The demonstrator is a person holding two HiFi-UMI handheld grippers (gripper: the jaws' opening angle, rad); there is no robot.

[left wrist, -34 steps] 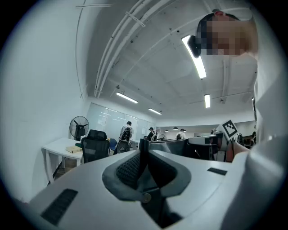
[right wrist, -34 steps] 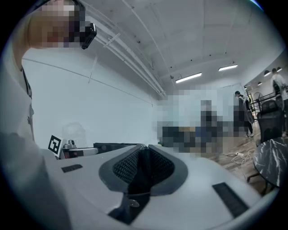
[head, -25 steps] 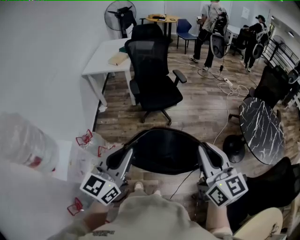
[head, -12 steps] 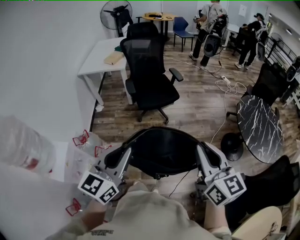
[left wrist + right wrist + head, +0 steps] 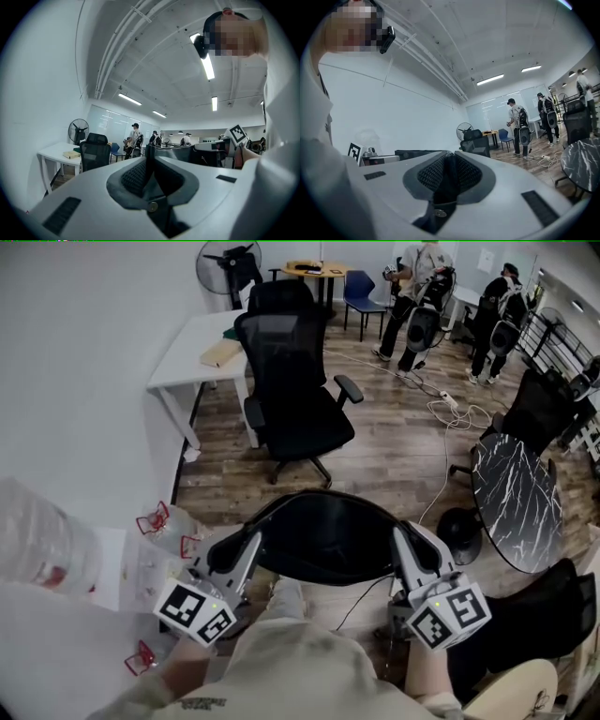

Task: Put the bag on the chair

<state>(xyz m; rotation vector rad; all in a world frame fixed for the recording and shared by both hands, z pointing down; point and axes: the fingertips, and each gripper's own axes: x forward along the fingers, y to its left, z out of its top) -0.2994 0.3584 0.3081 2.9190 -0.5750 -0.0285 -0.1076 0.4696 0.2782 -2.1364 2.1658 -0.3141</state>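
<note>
A person holds a black bag point(image 5: 328, 542) stretched level between two claws. The left claw point(image 5: 247, 547) is pinched narrow on the bag's left edge, and the right claw point(image 5: 405, 542) is pinched narrow on its right edge. The bag hangs above the wooden floor point(image 5: 394, 460), well apart from the black office chair point(image 5: 292, 395), which stands beside a white surface point(image 5: 187, 362).
</note>
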